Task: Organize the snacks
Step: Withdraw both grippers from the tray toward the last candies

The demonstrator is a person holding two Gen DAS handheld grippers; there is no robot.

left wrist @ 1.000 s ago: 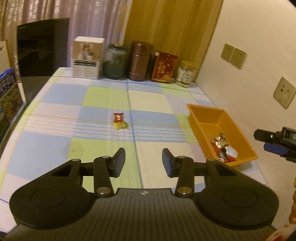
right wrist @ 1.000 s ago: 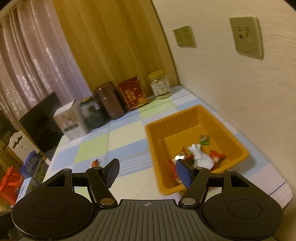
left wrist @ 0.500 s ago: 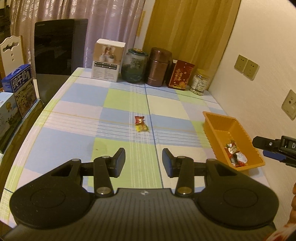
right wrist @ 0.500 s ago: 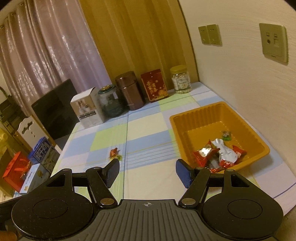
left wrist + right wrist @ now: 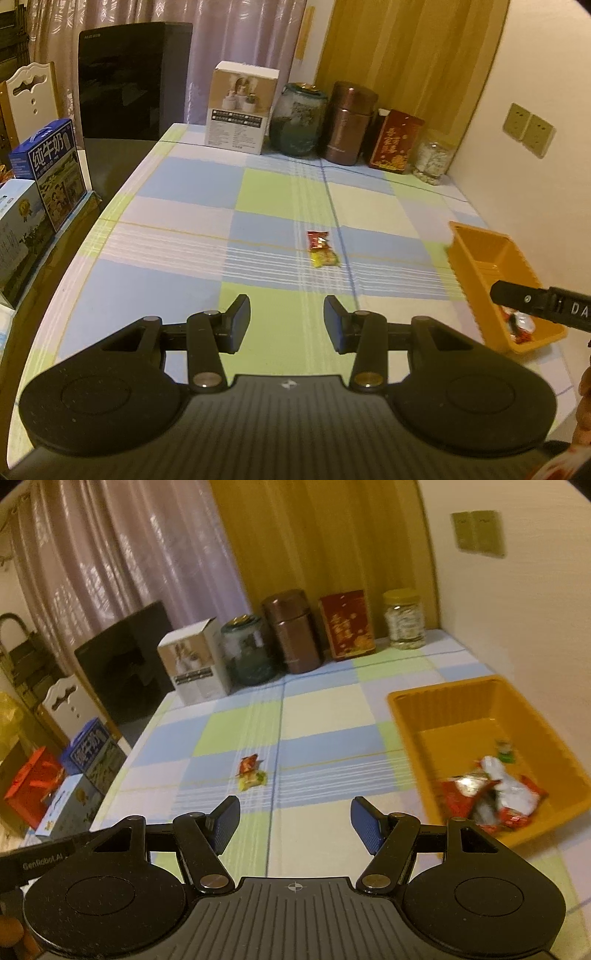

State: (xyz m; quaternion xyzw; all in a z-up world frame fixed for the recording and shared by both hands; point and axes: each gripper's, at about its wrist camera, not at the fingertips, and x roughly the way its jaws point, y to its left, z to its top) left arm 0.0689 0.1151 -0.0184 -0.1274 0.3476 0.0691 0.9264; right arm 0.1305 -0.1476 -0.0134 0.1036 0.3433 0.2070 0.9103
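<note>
My left gripper [image 5: 287, 323]: fingers apart, nothing between them, hovering over the checked tablecloth [image 5: 177, 236]. Ahead of the fingertips and slightly right of the gap: two loose snack packets, a red packet [image 5: 317, 238] and a yellow packet [image 5: 325, 258], touching each other, flat on the cloth. Far right of my left fingers: orange tray [image 5: 480, 254] at the table edge by the wall, wrapped snacks [image 5: 521, 325] in its near end, partly hidden by my right gripper's finger crossing in front.

My right gripper [image 5: 295, 825]: fingers wider apart, also empty. Same two packets lie ahead of its left finger. Tray sits just beyond its right finger, snack pile in the near right corner. Back row of box, jars and tins well beyond both.
</note>
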